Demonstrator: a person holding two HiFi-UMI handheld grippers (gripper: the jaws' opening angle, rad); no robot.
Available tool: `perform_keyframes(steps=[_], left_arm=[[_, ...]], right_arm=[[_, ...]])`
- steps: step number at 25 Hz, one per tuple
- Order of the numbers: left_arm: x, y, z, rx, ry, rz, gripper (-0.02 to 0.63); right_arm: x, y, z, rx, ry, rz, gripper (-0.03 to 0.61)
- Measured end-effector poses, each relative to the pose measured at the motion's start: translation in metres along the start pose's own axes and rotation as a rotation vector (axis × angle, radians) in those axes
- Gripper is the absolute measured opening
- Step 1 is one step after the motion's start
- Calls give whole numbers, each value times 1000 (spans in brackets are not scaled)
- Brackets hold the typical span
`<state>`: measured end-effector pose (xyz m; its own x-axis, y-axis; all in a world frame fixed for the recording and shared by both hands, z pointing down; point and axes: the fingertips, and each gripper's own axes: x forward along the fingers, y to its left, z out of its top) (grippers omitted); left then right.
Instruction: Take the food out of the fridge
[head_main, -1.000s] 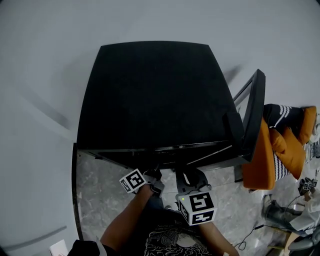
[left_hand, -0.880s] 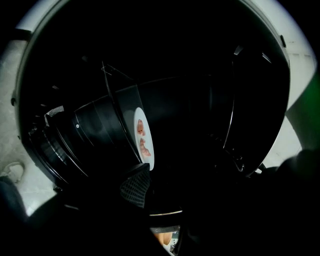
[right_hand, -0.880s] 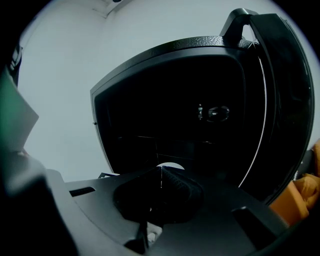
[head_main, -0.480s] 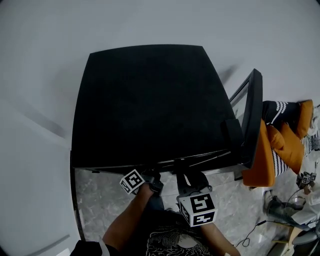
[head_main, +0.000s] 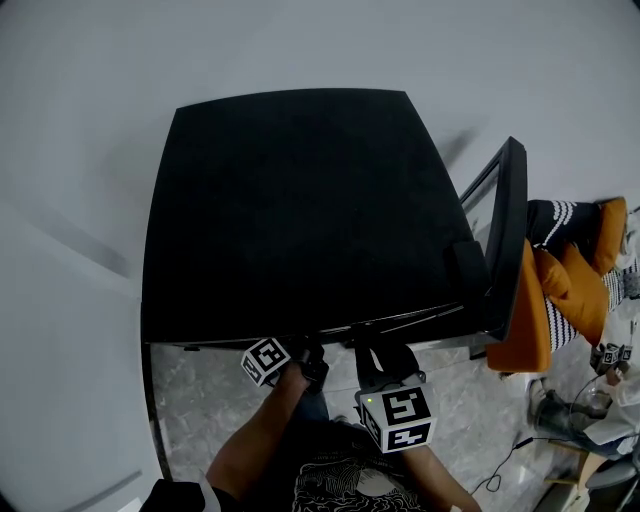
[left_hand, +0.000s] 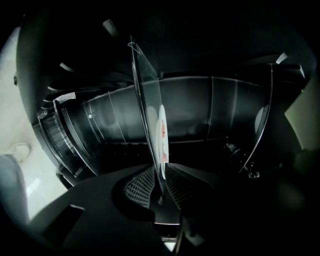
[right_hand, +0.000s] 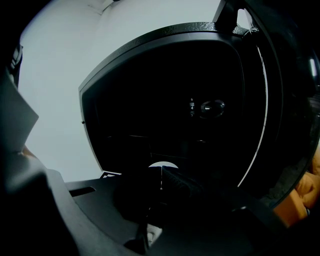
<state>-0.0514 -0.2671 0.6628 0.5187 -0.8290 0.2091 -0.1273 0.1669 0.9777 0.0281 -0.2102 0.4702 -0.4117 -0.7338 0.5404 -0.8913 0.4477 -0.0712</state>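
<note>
In the head view a black fridge (head_main: 300, 200) fills the middle, with its door (head_main: 505, 230) swung open at the right. Both grippers reach into its front opening; the left gripper (head_main: 305, 352) and the right gripper (head_main: 368, 352) have their tips hidden under the top edge. In the left gripper view, the left gripper (left_hand: 161, 182) is shut on the rim of a thin clear plate (left_hand: 147, 115), seen edge-on, which carries white food with pink spots (left_hand: 162, 132). My right gripper (right_hand: 161, 181) is shut on a thin white-edged plate (right_hand: 161, 166) in the dark interior.
A marbled floor (head_main: 200, 400) lies in front of the fridge. An orange seat (head_main: 530, 320) with striped cloth (head_main: 560, 230) stands right behind the open door. Cables (head_main: 500, 470) lie at the lower right. Curved shelf rails (left_hand: 75, 135) line the fridge's inside.
The head view has shifted so the fridge top hides more of the opening. Both grippers have stayed at the fridge's front edge, barely moving.
</note>
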Motion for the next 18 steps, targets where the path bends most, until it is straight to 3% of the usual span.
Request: perform_keyframes(steps=[3,11,18], left_arm=[[-1,-6,2,-10,-16,-1,29],[-6,-10,0,-45,-34,-11,25],[-13,-22,-1,-33,-51,-91,21]], right_arm=[[-1,0,1,-1,-5,1,21],[-6,4,0,0,-8,10,21],[-14,6,-4,4,-11,19,21]])
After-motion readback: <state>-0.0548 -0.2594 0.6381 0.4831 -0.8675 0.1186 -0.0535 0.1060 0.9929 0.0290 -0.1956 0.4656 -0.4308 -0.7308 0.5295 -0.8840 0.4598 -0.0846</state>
